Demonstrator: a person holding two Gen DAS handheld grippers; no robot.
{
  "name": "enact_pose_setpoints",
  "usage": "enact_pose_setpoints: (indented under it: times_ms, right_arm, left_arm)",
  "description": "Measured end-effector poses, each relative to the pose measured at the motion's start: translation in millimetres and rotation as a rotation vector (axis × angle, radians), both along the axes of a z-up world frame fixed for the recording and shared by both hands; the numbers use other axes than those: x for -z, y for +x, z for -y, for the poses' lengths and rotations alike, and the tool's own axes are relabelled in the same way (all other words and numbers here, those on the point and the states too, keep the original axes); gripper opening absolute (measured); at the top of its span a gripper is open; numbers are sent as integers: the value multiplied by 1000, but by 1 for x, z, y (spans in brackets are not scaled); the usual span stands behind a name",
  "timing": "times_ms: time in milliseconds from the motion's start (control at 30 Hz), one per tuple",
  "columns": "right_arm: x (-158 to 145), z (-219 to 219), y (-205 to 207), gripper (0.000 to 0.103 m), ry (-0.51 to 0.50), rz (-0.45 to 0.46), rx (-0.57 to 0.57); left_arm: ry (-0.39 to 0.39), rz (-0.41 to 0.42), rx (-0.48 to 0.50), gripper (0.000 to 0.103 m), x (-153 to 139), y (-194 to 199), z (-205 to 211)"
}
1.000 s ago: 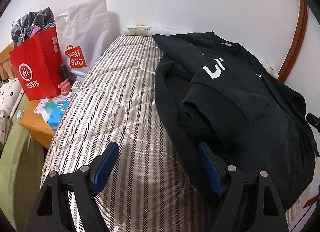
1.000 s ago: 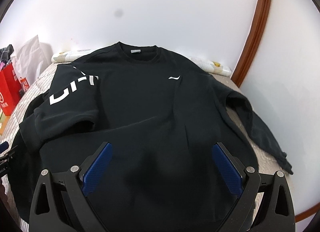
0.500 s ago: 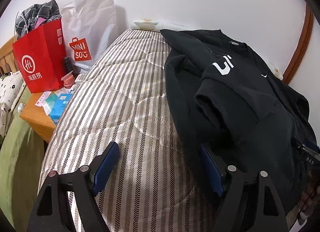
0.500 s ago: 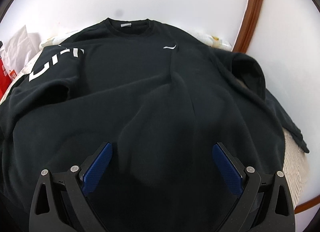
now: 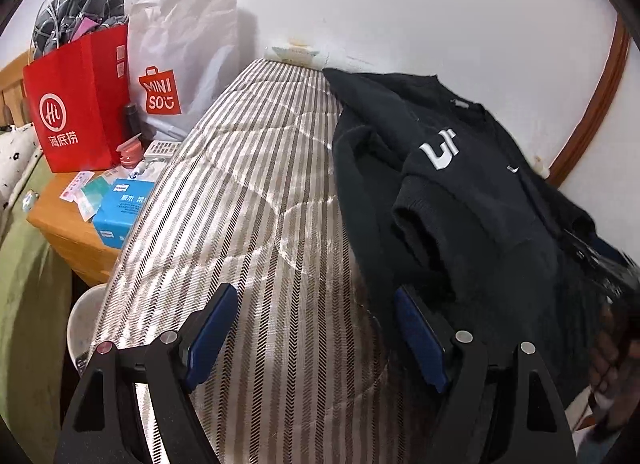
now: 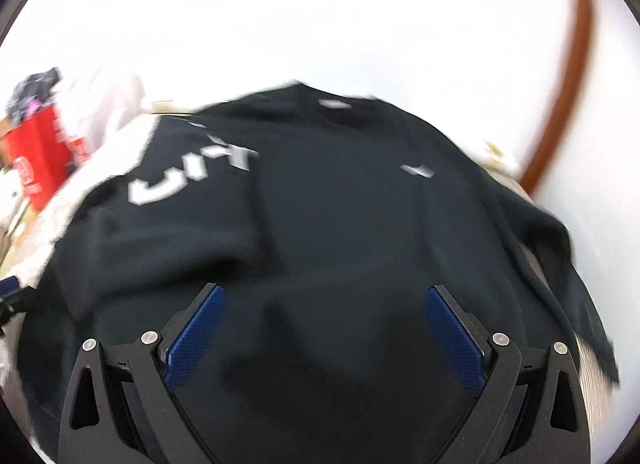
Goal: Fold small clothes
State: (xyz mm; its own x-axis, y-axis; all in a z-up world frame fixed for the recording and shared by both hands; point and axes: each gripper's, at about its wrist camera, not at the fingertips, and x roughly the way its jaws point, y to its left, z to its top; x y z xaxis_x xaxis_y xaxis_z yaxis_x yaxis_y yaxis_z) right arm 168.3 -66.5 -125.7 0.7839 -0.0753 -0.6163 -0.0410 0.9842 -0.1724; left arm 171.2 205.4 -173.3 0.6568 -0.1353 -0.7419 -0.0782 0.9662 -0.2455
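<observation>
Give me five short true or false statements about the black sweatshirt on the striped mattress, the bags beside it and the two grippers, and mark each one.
1. The black sweatshirt lies on the striped mattress. True.
2. The sleeve with white lettering is folded across the sweatshirt's front. True.
3. The left gripper is clamped on the sweatshirt's hem. False: its jaws stand open over mattress and garment edge, holding nothing.
4. The red paper bag stands on the mattress. False: it stands on the wooden side table beside it.
5. The right gripper is open above the sweatshirt. True.
</observation>
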Motion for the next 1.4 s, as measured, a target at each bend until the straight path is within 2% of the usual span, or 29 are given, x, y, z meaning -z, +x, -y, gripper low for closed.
enact_pose_setpoints:
  times_ms: [167,300,400,467,533,567,600,700,767,867,967,1067,1267,1400]
  right_arm:
    - [-2,-58,12,97,57,-80,-278]
    - [13,-101,17,97,58,-115,-401]
    - [31,-131,23,97,48,-157,-458]
    - [41,-140,28,88,24,-174,-467]
    - [49,-144,34,51,-19,-181,-454]
    - [49,-143,36,43,-22,-177,-450]
    - [43,-135,37,27,-4,-159,-444]
    - [20,-109,36,20,75,-132,-455]
    - [-3,-84,34,19,92,-59,-426]
    - [-25,-49,41,19,112,-3,-370]
    - [-45,0,58,18,148,50,-267]
    - [-60,63,75,18,238,98,-157]
    - [-64,151,100,17,354,159,-14]
    - [-52,189,114,17,433,148,38]
  left_arm:
    - [-11,17,-28,79,-5,-11,-11]
    - [-79,13,-35,79,-2,-17,-20]
    - [-99,7,-37,79,-1,-20,-23]
    - [-95,8,-36,79,-1,-20,-23]
    - [-90,3,-36,79,-1,-19,-21]
    - [-91,0,-35,79,-1,-18,-19]
    - [-92,-1,-33,79,-1,-17,-18]
    - [-97,7,-10,79,-4,-12,-7]
    - [-99,14,11,79,-7,-5,3]
    - [-88,14,28,79,-8,11,21]
    - [-28,-4,21,79,-5,27,34]
    - [55,-41,-7,78,2,39,42]
    - [112,-83,-36,78,11,47,42]
    - [151,-95,-44,78,12,50,47]
